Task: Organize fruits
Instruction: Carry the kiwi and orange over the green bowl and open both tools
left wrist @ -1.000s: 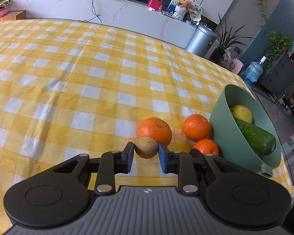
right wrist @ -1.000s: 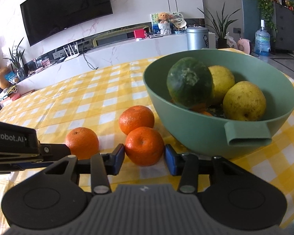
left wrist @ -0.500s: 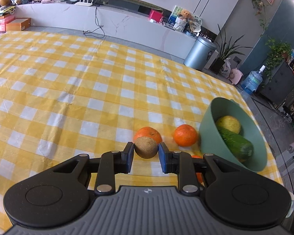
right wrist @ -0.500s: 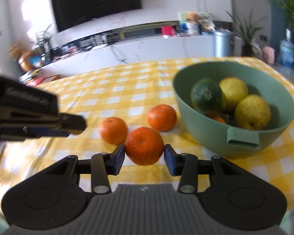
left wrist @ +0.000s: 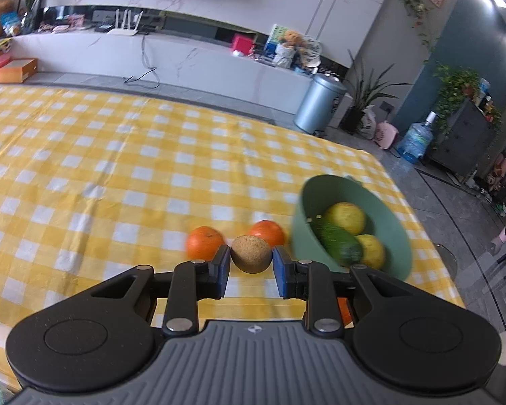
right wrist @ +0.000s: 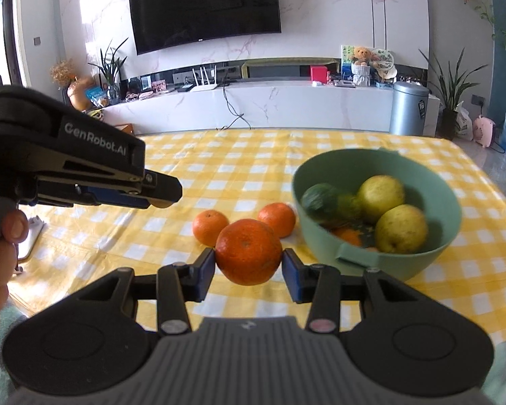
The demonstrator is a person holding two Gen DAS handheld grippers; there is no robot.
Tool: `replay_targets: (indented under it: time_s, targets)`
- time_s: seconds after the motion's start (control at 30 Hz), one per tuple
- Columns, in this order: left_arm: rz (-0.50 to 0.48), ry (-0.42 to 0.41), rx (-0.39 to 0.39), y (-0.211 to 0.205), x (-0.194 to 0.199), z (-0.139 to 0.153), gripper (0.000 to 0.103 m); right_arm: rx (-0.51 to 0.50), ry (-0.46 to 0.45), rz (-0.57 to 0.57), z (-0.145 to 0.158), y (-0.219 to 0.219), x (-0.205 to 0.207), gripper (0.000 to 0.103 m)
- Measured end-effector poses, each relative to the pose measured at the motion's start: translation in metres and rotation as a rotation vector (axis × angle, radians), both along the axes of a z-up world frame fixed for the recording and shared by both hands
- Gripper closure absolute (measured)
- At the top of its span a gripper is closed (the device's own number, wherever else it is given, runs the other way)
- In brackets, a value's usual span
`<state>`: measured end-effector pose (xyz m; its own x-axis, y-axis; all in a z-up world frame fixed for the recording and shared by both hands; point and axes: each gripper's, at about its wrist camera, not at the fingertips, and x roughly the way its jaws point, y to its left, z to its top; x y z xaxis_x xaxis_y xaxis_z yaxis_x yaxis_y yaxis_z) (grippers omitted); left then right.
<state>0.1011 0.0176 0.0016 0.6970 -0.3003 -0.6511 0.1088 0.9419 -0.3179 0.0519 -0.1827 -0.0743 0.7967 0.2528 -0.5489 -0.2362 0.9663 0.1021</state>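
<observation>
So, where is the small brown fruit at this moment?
In the left wrist view the brown fruit sits clamped in the left gripper, in front of two oranges on the table and left of the green bowl.

Each wrist camera looked forward and down over its own claw, raised above the counter. Both views shared the green bowl and the far TV wall.

Matt plastic bowl, rough brown fruit, checked cloth
</observation>
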Motion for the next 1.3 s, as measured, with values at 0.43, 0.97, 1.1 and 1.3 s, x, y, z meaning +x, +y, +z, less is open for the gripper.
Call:
replay_targets:
  time_s: [0.43,0.97,1.1,1.3]
  targets:
    - [-0.142,-0.072,0.032,-0.062,0.000,0.026,0.073,-0.068,-0.078,-0.075,0.034,-0.067,-0.003,0.062]
    - [-0.285,-0.029,0.073,-0.138,0.043,0.019,0.073,-0.162,-0.053,-0.082,0.033,-0.116,0.035,0.062]
    - [-0.299,-0.008,0.098,-0.149,0.056,0.014,0.073,-0.189,-0.031,-0.065,0.027,-0.120,0.049,0.062]
    - [-0.322,0.041,0.126,-0.158,0.073,-0.001,0.073,-0.212,-0.001,-0.039,0.018,-0.123,0.068,0.062]
